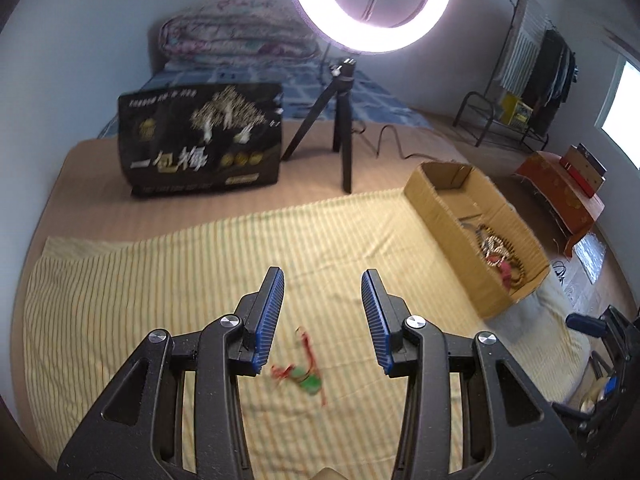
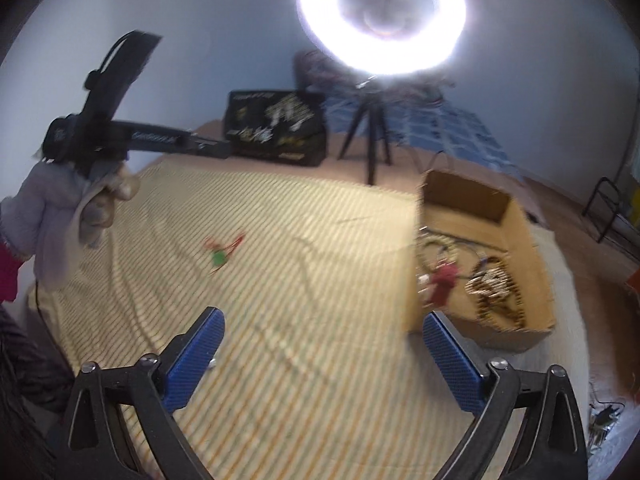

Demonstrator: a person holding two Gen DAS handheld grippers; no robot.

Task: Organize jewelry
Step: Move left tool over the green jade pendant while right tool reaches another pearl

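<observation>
A green pendant on a red cord (image 1: 306, 376) lies on the yellow striped cloth (image 1: 160, 288). My left gripper (image 1: 322, 284) is open and empty, hovering above the pendant, which shows between its fingers. The pendant also shows in the right wrist view (image 2: 219, 257), far left of my right gripper (image 2: 320, 328), which is open and empty above the cloth (image 2: 320, 240). A cardboard box (image 1: 452, 216) at the right holds bead necklaces and a red piece; it also shows in the right wrist view (image 2: 532, 272). The left gripper's body shows in the right wrist view (image 2: 120, 136), held by a hand.
A ring light on a black tripod (image 1: 344, 128) stands behind the cloth, with a black printed bag (image 1: 200, 140) left of it. A folded quilt (image 1: 236, 36) lies at the bed's far end. A clothes rack (image 1: 532, 80) and a red stool (image 1: 560, 192) stand at the right.
</observation>
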